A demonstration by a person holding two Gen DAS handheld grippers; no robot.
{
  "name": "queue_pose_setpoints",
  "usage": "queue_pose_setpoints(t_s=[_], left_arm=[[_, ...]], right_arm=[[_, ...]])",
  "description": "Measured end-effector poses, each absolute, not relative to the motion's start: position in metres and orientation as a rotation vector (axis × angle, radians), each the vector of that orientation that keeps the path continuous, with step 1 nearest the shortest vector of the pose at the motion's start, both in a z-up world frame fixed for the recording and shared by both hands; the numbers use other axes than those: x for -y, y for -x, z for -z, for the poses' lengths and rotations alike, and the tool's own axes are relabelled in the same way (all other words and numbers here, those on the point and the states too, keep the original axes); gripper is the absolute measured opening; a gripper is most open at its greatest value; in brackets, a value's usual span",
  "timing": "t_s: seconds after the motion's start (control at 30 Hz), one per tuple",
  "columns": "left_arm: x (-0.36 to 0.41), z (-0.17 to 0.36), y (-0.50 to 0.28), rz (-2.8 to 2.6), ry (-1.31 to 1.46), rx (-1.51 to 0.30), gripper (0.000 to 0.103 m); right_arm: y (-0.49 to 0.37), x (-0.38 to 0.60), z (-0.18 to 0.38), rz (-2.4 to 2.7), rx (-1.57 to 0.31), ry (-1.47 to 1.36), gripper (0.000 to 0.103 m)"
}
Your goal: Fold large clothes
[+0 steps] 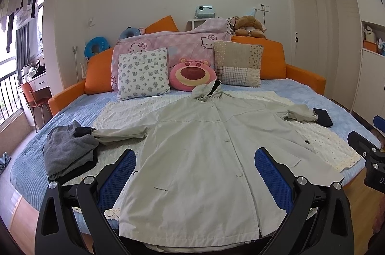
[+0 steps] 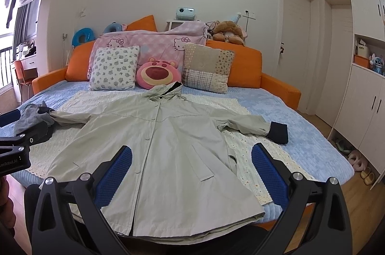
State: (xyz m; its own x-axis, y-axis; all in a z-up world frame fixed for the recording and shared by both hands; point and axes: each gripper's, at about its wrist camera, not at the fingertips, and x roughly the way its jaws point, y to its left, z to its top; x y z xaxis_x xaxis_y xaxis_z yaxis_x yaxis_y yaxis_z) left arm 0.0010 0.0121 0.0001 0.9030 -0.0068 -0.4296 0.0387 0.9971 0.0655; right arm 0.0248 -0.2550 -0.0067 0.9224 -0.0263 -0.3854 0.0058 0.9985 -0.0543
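Note:
A pale green hooded coat (image 1: 199, 158) lies flat and buttoned on the bed, hood toward the pillows, both sleeves spread out with dark cuffs. In the right wrist view the same coat (image 2: 168, 149) fills the middle. My left gripper (image 1: 195, 156) hovers open above the coat's hem, blue pads wide apart, holding nothing. My right gripper (image 2: 192, 154) is likewise open over the coat's lower right half, empty. The right gripper's body (image 1: 370, 156) shows at the right edge of the left wrist view; the left gripper's body (image 2: 14, 149) shows at the left edge of the right wrist view.
A cream mat (image 1: 324, 142) lies under the coat on the blue bedspread (image 2: 308, 134). A grey and black clothes pile (image 1: 67, 151) sits by the left sleeve. Pillows (image 1: 142, 73) and a pink bear cushion (image 1: 192, 73) line the orange headboard. Slippers (image 2: 358, 161) lie by the cupboards.

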Motion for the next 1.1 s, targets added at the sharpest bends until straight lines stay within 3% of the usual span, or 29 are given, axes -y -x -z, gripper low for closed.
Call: queue_pose_setpoints(t_s=[1.1], left_arm=[[-0.020, -0.002, 0.003, 0.012, -0.079, -0.453, 0.100]], right_arm=[[-0.013, 0.251, -0.002, -0.020, -0.372, 0.031, 0.098]])
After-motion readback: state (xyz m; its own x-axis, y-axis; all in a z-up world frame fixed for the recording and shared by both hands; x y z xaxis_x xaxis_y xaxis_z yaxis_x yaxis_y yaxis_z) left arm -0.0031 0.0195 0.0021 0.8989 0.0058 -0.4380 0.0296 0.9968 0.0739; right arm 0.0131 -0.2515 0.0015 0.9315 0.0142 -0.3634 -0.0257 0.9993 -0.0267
